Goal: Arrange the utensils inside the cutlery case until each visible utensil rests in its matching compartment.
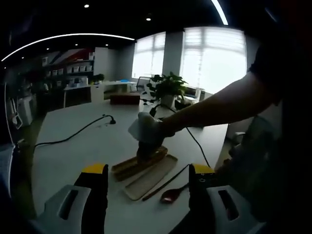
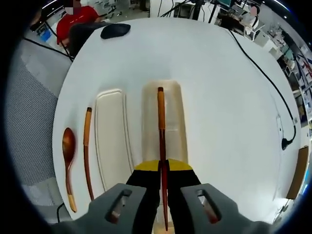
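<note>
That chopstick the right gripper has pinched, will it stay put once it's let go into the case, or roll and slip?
The chopstick looks thin, stiff and glossy, so it may slip in the right gripper. Held by one end over the case, it could pivot. Dropped, it would likely roll, though the case walls should stop it.

No legible text, label, brand, number or sign appears in either view. In the left gripper view, the shelving at the far wall carries boxes whose faces are too small and blurred to read. In the right gripper view, the table, the cutlery case and the utensils bear no markings that can be read.
</note>
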Demonstrator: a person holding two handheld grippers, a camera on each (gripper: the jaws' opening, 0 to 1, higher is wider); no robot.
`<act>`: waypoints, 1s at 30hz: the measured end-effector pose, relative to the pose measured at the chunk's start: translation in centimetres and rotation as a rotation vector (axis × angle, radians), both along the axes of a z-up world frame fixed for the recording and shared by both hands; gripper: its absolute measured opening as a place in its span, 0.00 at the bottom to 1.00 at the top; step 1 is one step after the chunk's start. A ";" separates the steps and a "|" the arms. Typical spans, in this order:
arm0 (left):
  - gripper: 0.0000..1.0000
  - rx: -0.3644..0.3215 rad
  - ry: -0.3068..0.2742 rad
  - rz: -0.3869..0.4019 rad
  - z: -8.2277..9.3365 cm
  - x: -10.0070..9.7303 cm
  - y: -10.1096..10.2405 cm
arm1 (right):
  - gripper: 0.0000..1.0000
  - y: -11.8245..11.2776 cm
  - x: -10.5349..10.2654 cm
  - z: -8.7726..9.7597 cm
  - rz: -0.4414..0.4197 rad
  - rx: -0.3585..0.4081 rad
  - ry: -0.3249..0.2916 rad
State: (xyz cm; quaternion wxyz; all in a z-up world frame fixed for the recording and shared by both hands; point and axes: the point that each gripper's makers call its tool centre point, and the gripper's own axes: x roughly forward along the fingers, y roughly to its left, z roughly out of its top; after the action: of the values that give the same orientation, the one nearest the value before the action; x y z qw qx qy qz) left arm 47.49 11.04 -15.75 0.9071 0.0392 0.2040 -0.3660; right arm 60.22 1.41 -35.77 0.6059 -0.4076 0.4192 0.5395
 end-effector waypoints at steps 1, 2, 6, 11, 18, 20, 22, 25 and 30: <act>0.69 0.000 0.000 0.000 0.0 0.0 0.0 | 0.01 0.0 0.0 0.0 -0.003 0.001 0.001; 0.69 -0.001 0.000 0.001 0.0 0.0 0.0 | 0.01 0.0 0.0 0.0 -0.005 0.003 0.002; 0.69 0.002 0.000 -0.001 0.0 0.0 0.0 | 0.01 0.0 0.0 0.2 -0.032 0.001 -0.001; 0.69 0.009 0.002 -0.009 -0.2 -0.2 -0.1 | 0.01 -0.1 -0.1 1.1 -0.053 0.019 -0.016; 0.69 0.009 0.001 -0.010 -0.1 -0.2 -0.2 | 0.04 -0.2 0.2 2.2 -0.066 0.046 -0.036; 0.69 0.008 -0.001 -0.011 -0.1 -0.2 -0.2 | 0.06 -0.1 0.2 2.6 -0.075 0.058 -0.042; 0.69 0.008 -0.002 -0.011 -0.1 -0.3 -0.2 | 0.07 0.0 0.3 3.3 -0.091 0.084 -0.049; 0.69 0.007 -0.004 -0.011 0.0 -0.3 -0.2 | 0.08 0.0 0.5 3.9 -0.111 0.104 -0.059; 0.69 0.007 -0.008 -0.011 0.1 -0.3 -0.2 | 0.09 -0.5 0.6 5.0 -0.139 0.129 -0.073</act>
State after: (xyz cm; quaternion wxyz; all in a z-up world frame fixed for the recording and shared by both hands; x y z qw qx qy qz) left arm 47.23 10.84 -15.65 0.9058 0.0448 0.2015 -0.3700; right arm 60.80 0.96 -30.79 0.6818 -0.3571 0.3886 0.5066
